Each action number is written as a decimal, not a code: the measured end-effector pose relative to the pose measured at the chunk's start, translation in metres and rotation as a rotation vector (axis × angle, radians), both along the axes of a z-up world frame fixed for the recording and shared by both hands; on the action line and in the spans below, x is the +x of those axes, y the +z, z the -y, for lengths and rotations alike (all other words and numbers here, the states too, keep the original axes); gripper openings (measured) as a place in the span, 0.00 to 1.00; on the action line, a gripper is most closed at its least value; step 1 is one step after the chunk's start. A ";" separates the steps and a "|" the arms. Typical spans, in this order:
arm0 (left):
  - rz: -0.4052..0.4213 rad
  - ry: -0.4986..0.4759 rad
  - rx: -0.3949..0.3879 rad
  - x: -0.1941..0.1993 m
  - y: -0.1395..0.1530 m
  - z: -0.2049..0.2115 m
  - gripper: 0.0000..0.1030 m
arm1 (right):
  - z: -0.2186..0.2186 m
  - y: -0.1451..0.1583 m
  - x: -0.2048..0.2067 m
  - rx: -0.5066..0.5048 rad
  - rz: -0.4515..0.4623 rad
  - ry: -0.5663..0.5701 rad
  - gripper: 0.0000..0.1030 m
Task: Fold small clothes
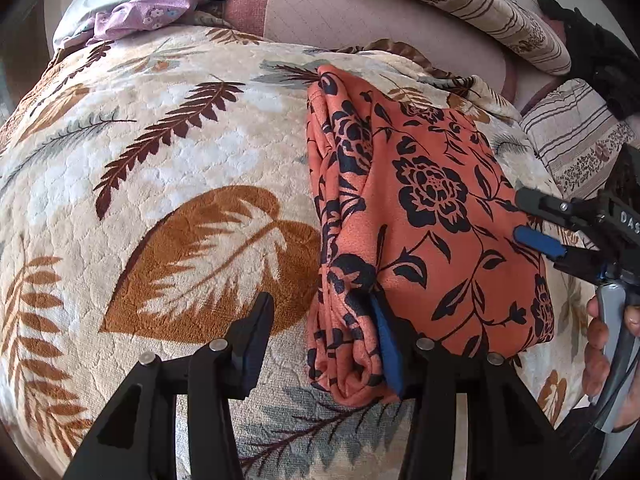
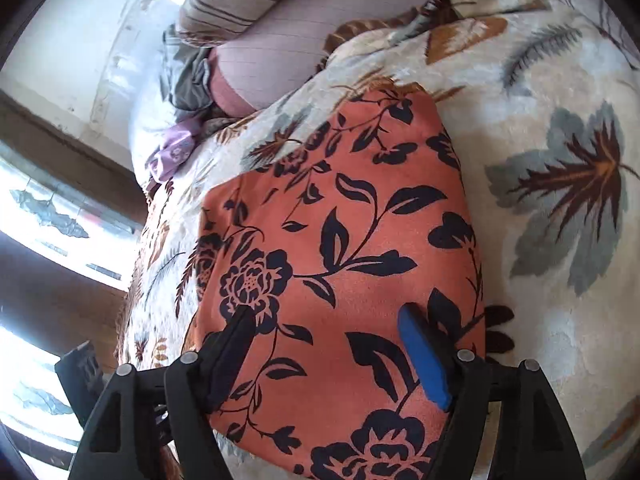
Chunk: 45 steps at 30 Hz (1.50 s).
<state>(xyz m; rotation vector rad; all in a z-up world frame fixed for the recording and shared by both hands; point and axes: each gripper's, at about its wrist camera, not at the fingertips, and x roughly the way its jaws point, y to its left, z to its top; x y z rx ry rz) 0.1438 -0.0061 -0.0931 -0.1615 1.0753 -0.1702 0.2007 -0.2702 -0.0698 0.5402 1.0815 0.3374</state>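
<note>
1. The left tongs (image 1: 320,344) point steeply down at the bed, jaws apart, gripping nothing; the blue pad (image 1: 386,356) touches the folded edge of the orange floral garment (image 1: 420,208).
2. The right tongs (image 2: 324,356) stand wide open over the same garment, pads not pressing it.
3. A hand (image 1: 600,344) holds the right tool's handle.
4. The garment lies folded on a cream blanket (image 1: 160,152) with leaf print; striped pillows (image 1: 460,4) and a purple cloth (image 1: 144,14) lie beyond.
</note>
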 end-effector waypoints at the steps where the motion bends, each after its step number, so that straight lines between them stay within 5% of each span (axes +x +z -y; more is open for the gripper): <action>1: 0.009 -0.003 0.008 -0.001 0.001 0.000 0.49 | -0.002 0.009 -0.002 -0.002 0.028 0.004 0.75; 6: 0.008 -0.005 0.002 0.001 -0.002 0.000 0.51 | -0.016 0.038 0.012 -0.018 0.120 0.034 0.76; 10: -0.002 0.002 -0.002 0.001 0.000 -0.002 0.52 | -0.007 -0.010 0.043 -0.042 -0.041 -0.041 0.79; 15: 0.011 0.001 0.025 -0.006 0.006 -0.002 0.53 | -0.015 0.033 0.005 -0.008 0.121 -0.022 0.81; 19: 0.004 0.018 0.037 -0.014 0.015 -0.001 0.53 | -0.014 -0.005 0.010 -0.021 -0.035 -0.013 0.85; 26: 0.103 0.067 0.096 -0.054 0.048 -0.008 0.70 | -0.024 0.058 -0.076 -0.106 0.219 -0.047 0.87; 33: 0.168 0.119 0.146 -0.103 0.057 -0.009 0.79 | -0.035 0.039 -0.185 -0.295 0.312 -0.102 0.87; 45: 0.221 0.167 0.230 -0.124 0.064 0.001 0.83 | -0.050 0.038 -0.195 -0.444 0.340 -0.061 0.87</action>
